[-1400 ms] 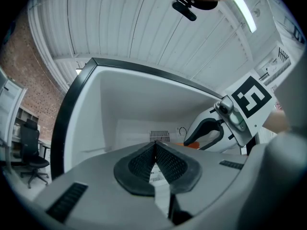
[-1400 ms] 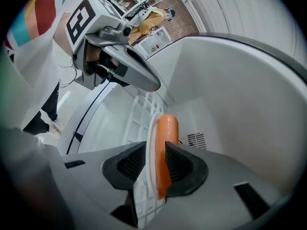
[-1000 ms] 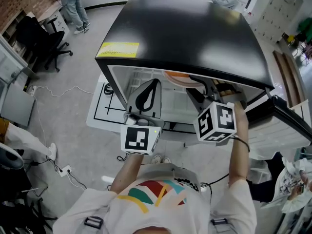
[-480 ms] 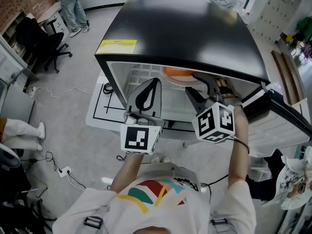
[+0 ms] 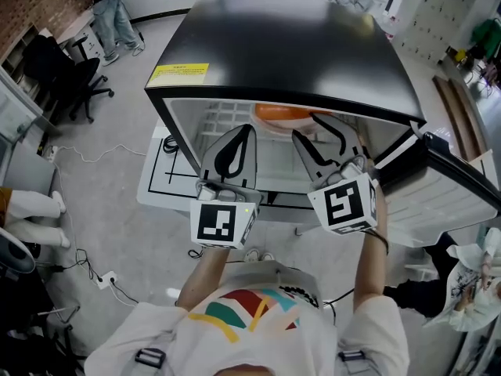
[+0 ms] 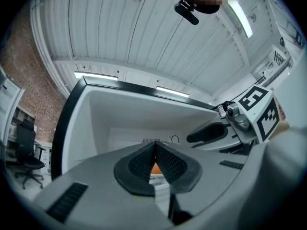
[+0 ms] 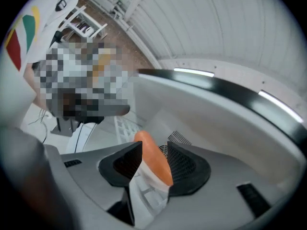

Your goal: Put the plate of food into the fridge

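Since the earlier frame the right gripper (image 5: pixel 307 125) had risen and rolled, its jaws just opening. They stood apart, released, with the orange plate (image 5: pixel 278 113) showing between them but not pressed by the pads. That plate sat inside the black fridge (image 5: pixel 297 45), lying flat, its visible rim running left to right. Most of it, food included, was hidden under the fridge's top. The left gripper (image 5: pixel 249 130) hovered clenched on nothing.

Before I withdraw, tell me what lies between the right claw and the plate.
Nothing: the right gripper view shows the rim of the plate in the gap between the jaws of the right claw, which have just been opening.
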Demonstrator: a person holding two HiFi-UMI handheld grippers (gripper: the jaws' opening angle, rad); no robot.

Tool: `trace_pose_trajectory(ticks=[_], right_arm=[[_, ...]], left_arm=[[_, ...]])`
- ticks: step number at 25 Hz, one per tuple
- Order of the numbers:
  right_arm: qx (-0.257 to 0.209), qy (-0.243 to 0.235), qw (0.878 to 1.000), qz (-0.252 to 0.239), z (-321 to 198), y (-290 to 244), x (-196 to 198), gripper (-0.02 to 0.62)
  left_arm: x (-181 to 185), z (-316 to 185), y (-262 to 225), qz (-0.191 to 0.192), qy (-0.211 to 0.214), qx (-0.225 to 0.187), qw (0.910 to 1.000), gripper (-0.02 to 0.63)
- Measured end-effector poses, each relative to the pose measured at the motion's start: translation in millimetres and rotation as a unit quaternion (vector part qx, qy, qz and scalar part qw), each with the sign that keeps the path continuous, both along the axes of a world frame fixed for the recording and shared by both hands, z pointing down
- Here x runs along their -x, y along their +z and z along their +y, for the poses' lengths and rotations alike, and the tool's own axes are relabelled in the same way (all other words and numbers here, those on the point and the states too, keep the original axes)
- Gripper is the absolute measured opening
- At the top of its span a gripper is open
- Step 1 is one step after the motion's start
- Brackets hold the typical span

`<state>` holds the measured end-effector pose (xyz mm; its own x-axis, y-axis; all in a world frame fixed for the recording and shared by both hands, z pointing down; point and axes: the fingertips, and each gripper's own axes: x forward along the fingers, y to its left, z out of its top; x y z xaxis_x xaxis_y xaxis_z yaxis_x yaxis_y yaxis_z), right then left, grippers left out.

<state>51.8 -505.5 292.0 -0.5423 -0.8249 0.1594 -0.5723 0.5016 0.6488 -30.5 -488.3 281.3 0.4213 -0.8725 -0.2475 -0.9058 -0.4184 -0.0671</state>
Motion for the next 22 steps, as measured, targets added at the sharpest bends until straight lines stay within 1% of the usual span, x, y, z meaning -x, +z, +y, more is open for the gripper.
trace_pose_trajectory(ticks=[3,6,8,9,10,11,13,16,19,20,21,22], right_arm=[[-0.03,0.021,0.995,-0.089,6.0,-24.9,-9.7,0.16],[-0.029,0.043,0.981,-0.189,12.4,-40.1,-19.1,0.16],[-0.029,0.052,0.972,-0.227,18.0,-43.8,-21.0,0.158],[-0.035,0.059,0.968,-0.24,21.3,-45.1,-21.8,0.131],[-0.042,0.067,0.965,-0.249,24.6,-45.7,-22.8,0.055],[-0.048,0.075,0.962,-0.257,27.8,-45.4,-23.7,0.0],[-0.045,0.081,0.957,-0.274,34.3,-42.0,-23.8,0.0],[-0.023,0.087,0.948,-0.306,44.0,-32.1,-28.0,0.0],[-0.004,0.104,0.93,-0.351,51.1,-22.1,-37.4,0.0],[-0.003,0.107,0.928,-0.357,53.4,-18.9,-38.5,0.0],[-0.006,0.11,0.929,-0.354,55.6,-15.7,-38.3,0.0],[-0.011,0.114,0.932,-0.343,57.6,-12.5,-37.5,0.0]], left_arm=[[-2.8,1.5,-2.8,0.001,0.003,-0.002,1.0,0.006],[-6.3,2.9,-6.0,0.002,0.007,-0.004,1.0,0.006],[-8.5,4.1,-8.5,0.002,0.01,-0.006,0.9999,0.006],[-9.5,5.0,-9.8,0.002,0.011,-0.007,0.9999,0.006],[-10.3,5.8,-11.2,0.002,0.012,-0.008,0.9999,0.006],[-10.7,6.8,-12.6,0.001,0.013,-0.009,0.9999,0.006],[-10.3,8.8,-15.6,0.001,0.014,-0.012,0.9998,0.006],[-6.9,12.0,-18.7,0.002,0.011,-0.013,0.9998,0.006],[-3.5,15.7,-18.2,0.004,0.011,-0.011,0.9999,0.006],[-2.4,17.6,-16.8,0.003,0.011,-0.009,0.9999,0.006],[-1.2,19.8,-14.7,0.001,0.011,-0.008,0.9999,0.006],[0.2,21.8,-12.0,-0.003,0.01,-0.006,0.9999,0.006]])
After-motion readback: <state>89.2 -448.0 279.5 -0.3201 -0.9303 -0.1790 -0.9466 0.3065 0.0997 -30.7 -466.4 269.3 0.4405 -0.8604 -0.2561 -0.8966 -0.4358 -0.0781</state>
